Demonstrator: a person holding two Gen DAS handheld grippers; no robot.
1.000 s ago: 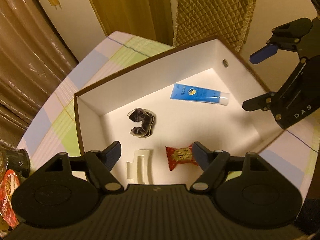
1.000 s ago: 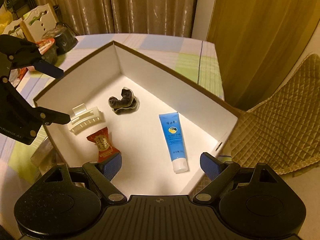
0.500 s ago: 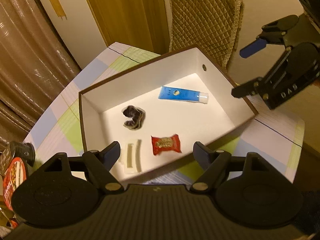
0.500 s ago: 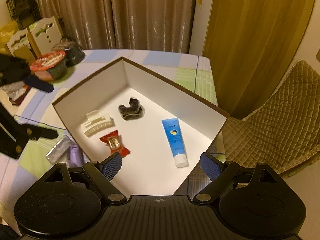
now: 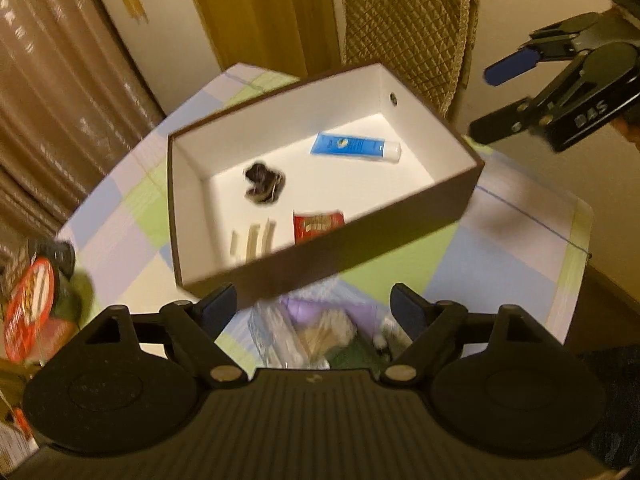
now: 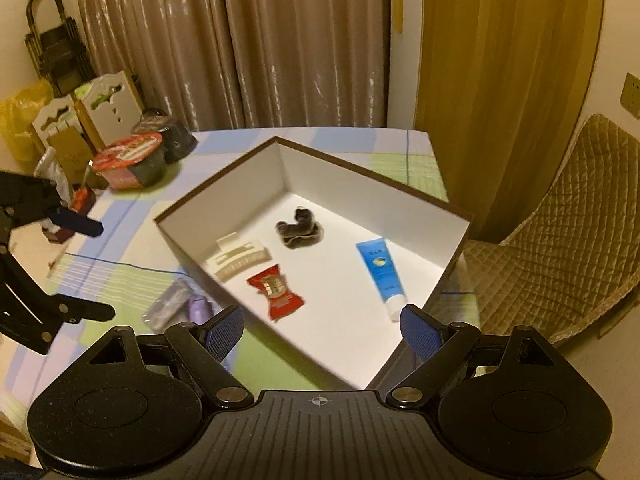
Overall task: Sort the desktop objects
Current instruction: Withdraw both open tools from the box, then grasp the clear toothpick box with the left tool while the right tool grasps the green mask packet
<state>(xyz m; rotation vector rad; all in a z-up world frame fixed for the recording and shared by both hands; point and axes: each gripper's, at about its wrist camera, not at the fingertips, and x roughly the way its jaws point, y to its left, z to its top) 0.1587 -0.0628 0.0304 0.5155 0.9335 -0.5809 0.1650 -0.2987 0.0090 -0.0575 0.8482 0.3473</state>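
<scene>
A brown box with white inside [image 5: 320, 258] [image 6: 224, 200] lies on the checked tablecloth. It holds a blue tube [image 5: 354, 147] [image 6: 380, 272], a dark scrunchie [image 5: 264, 184] [image 6: 298, 230], a red snack packet [image 5: 318, 224] [image 6: 276, 290] and a cream hair claw [image 5: 252, 240] [image 6: 240, 258]. My left gripper [image 5: 313, 306] [image 6: 94, 270] hovers open and holds nothing, above loose items in front of the box. My right gripper [image 6: 320, 330] [image 5: 496, 98] is open too, raised off the box's near corner.
Outside the box lie a clear packet [image 6: 168, 306] [image 5: 276, 340], a purple item [image 6: 200, 308] and a pale bundle [image 5: 326, 330]. An instant noodle cup [image 6: 130, 160] [image 5: 30, 308] and clutter crowd one table end. A quilted chair [image 6: 560, 240] [image 5: 404, 24] stands beside the table.
Both grippers have pulled back and up from the box, which now looks smaller. The loose items beside the box have come into view. Both stay open; the box contents lie unmoved.
</scene>
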